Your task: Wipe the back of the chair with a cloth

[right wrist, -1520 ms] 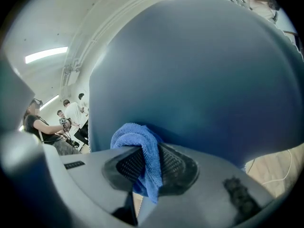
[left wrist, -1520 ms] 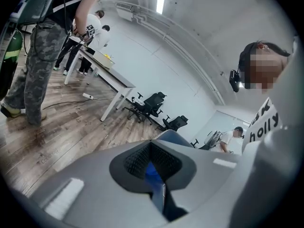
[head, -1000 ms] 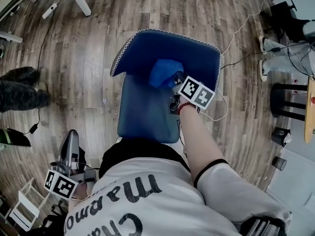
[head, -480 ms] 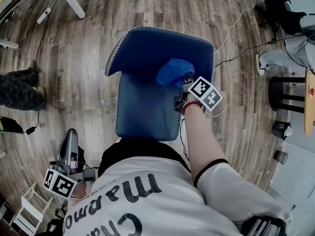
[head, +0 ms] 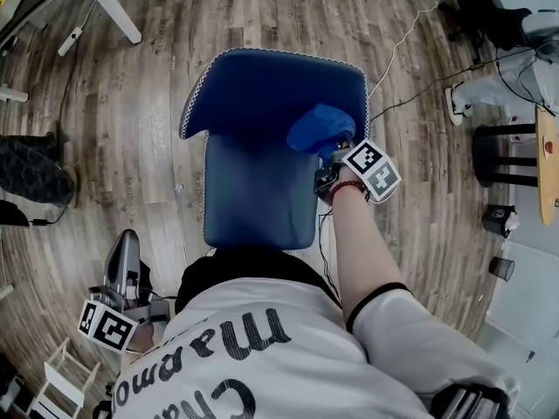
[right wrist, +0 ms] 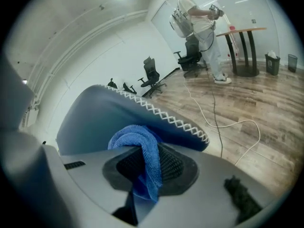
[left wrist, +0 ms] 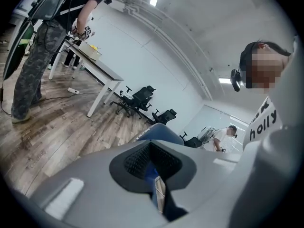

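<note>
your right tool (head: 330, 153) is clamped on a blue cloth (head: 319, 127). in the right gripper view a fold of the cloth hangs down through the narrow gap between the jaws, and the rest bunches up in a rounded wad just past the tips. that wad sits against the inner face of the chair back (head: 271, 85), near its right edge and low down, close to where the back meets the seat (head: 258, 190). the chair is blue, with a white zigzag stitch along the rim of the back. its back stands on the far side from you and the seat reaches toward your body, so the back's long axis runs left to right across the head view. the right tool points up and away from you, into the back.

your left tool (head: 122, 256) hangs low beside your left hip, well apart from the chair, its jaws drawn together with nothing between them. the chair stands on a wooden floor (head: 131, 129).
</note>
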Demonstrator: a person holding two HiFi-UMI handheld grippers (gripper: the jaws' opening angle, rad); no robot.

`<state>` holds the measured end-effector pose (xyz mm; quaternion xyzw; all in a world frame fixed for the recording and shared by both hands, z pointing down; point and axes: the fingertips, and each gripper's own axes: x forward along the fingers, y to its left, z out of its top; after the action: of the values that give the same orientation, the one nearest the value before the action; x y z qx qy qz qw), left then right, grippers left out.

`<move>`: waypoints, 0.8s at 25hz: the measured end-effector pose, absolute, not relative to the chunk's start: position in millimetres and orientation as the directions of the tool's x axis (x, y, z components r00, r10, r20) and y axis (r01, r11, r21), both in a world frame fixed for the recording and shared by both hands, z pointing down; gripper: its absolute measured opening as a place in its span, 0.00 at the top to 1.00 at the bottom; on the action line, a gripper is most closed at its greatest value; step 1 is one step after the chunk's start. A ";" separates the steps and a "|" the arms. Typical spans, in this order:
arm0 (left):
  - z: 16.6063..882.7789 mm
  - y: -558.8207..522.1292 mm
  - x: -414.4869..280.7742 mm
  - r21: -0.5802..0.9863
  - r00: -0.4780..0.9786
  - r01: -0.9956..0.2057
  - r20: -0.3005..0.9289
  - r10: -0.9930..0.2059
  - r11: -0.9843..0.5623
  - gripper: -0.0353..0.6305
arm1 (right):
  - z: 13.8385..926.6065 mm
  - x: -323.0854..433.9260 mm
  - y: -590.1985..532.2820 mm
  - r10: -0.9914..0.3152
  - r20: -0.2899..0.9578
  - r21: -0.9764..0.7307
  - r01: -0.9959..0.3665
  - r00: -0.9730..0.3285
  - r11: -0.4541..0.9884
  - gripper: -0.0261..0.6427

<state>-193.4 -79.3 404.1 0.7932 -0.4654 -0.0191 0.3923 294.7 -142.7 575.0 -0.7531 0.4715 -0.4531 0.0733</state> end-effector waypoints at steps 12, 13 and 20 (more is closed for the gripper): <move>405.9 -77.9 -183.9 0.647 0.618 -0.698 0.327 -0.715 -0.307 0.94 | 561.4 320.1 -103.9 -0.776 0.587 -0.534 -0.610 0.232 -0.586 0.84; 405.9 -78.1 -184.4 0.646 0.619 -0.698 0.328 -0.713 -0.308 0.94 | 560.5 321.7 -101.6 -0.775 0.585 -0.536 -0.604 0.238 -0.590 0.84; 406.8 -77.8 -182.8 0.650 0.634 -0.689 0.327 -0.701 -0.320 0.94 | 561.2 336.9 -77.4 -0.755 0.585 -0.561 -0.525 0.296 -0.640 0.84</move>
<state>-182.8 -77.8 406.8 0.8125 -0.4275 -0.0075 0.3963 336.9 -77.4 561.2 -0.7941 0.4031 -0.4353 0.1322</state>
